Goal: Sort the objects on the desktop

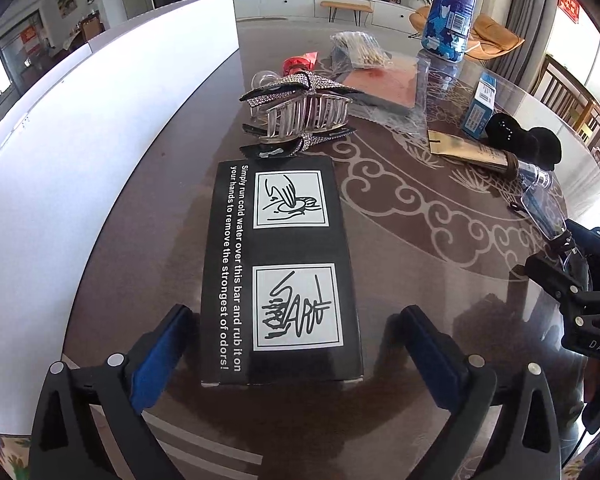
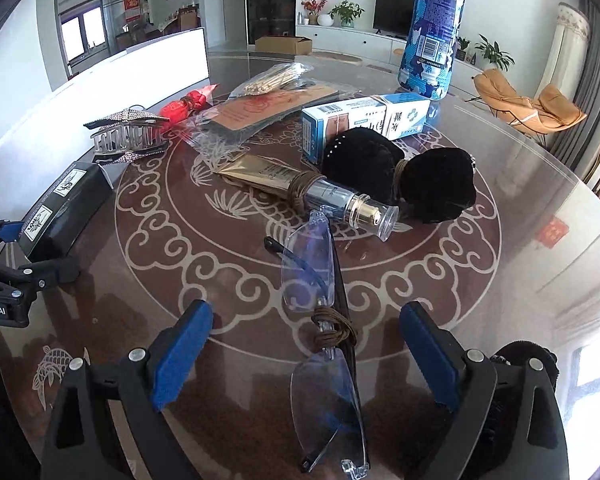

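A black carton with white instruction drawings (image 1: 280, 264) lies flat on the glass-topped table (image 1: 440, 280). My left gripper (image 1: 296, 312) stands open around its near end, the blue pads (image 1: 160, 352) clear of its sides. The same carton (image 2: 60, 204) shows at the left in the right wrist view. Rimless glasses (image 2: 312, 264), with a brown cord wound round the bridge, lie on the table between the fingers of my right gripper (image 2: 306, 307). That gripper is open, its pads well apart from the glasses.
Beyond the carton sits a rhinestone hair claw (image 1: 300, 108). Mid-table lie a gold tube (image 2: 268, 176), a black velvet bow (image 2: 400, 172), a blue-white box (image 2: 364, 120), bagged sticks (image 2: 272, 78) and a red sweet (image 2: 188, 104). A tall blue bottle (image 2: 432, 28) stands behind. A white panel (image 1: 100, 120) borders the left.
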A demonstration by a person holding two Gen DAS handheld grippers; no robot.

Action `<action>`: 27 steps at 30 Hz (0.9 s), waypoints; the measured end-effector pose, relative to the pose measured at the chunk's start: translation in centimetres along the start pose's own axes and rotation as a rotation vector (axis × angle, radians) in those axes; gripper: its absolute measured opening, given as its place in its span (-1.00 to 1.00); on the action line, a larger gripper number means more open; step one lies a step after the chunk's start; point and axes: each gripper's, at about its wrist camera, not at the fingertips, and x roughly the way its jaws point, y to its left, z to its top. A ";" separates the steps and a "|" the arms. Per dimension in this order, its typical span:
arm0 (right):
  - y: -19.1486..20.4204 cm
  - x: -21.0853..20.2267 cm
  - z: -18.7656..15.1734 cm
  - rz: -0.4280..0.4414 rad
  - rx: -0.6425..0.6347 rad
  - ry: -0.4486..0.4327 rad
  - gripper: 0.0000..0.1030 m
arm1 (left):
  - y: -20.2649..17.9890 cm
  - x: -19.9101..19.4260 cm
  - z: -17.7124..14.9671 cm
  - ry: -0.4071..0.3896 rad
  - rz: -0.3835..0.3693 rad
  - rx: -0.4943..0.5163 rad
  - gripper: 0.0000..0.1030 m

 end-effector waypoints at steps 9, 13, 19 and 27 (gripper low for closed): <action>-0.5 0.4 0.1 0.001 0.026 0.018 1.00 | -0.1 0.1 0.1 -0.013 -0.004 0.000 1.00; -0.5 0.4 0.1 0.001 0.025 0.018 1.00 | 0.0 0.2 0.1 -0.017 -0.005 -0.001 1.00; -0.5 0.4 0.1 0.001 0.025 0.018 1.00 | 0.0 0.2 0.0 -0.019 -0.004 -0.001 1.00; -0.5 0.4 0.1 0.001 0.025 0.018 1.00 | 0.0 0.2 -0.1 -0.026 -0.004 0.000 1.00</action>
